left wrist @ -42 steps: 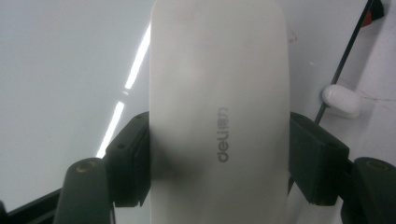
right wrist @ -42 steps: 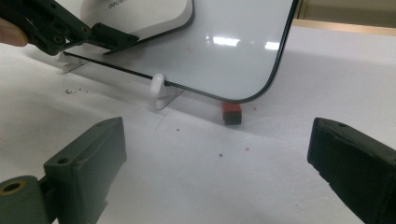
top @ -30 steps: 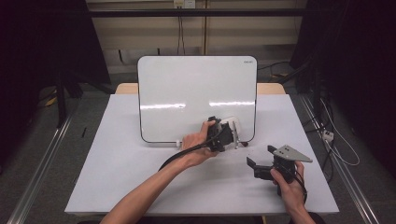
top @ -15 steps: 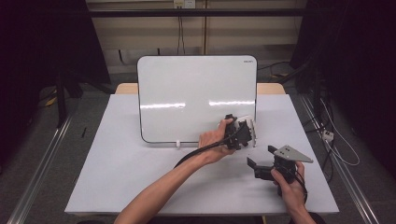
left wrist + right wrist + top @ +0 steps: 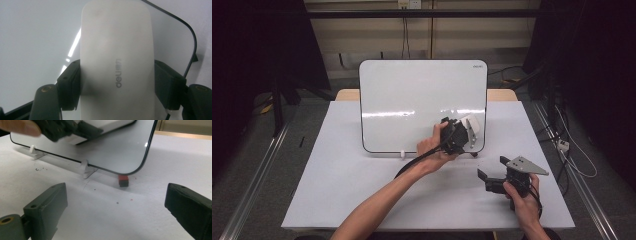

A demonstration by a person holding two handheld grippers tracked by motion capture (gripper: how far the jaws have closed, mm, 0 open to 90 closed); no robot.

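1. White plastic fills the middle of the left gripper view: an eraser [image 5: 117,65], long with rounded ends, with grey "deli" lettering on its back.
2. The left gripper [image 5: 462,134] has its jaws closed on the eraser, one black pad pressed to each long side, as tight as the body between them allows.
3. In the high view the eraser [image 5: 473,125] sits right of centre, against the lower right part of the whiteboard [image 5: 412,95], with the left hand [image 5: 434,147] just below and left of it.
4. The whiteboard stands tilted on the white table [image 5: 337,185], its face glossy and bare apart from light streaks, with a thin black rim and rounded corners.
5. The right gripper [image 5: 494,182] rests low at the lower right of the high view, well apart from the board; its jaws stand wide open with nothing between them.
6. In the right gripper view, small white feet [image 5: 86,170] prop the board's lower edge, and a red and black block [image 5: 123,180] lies just under its rounded corner, above centre.
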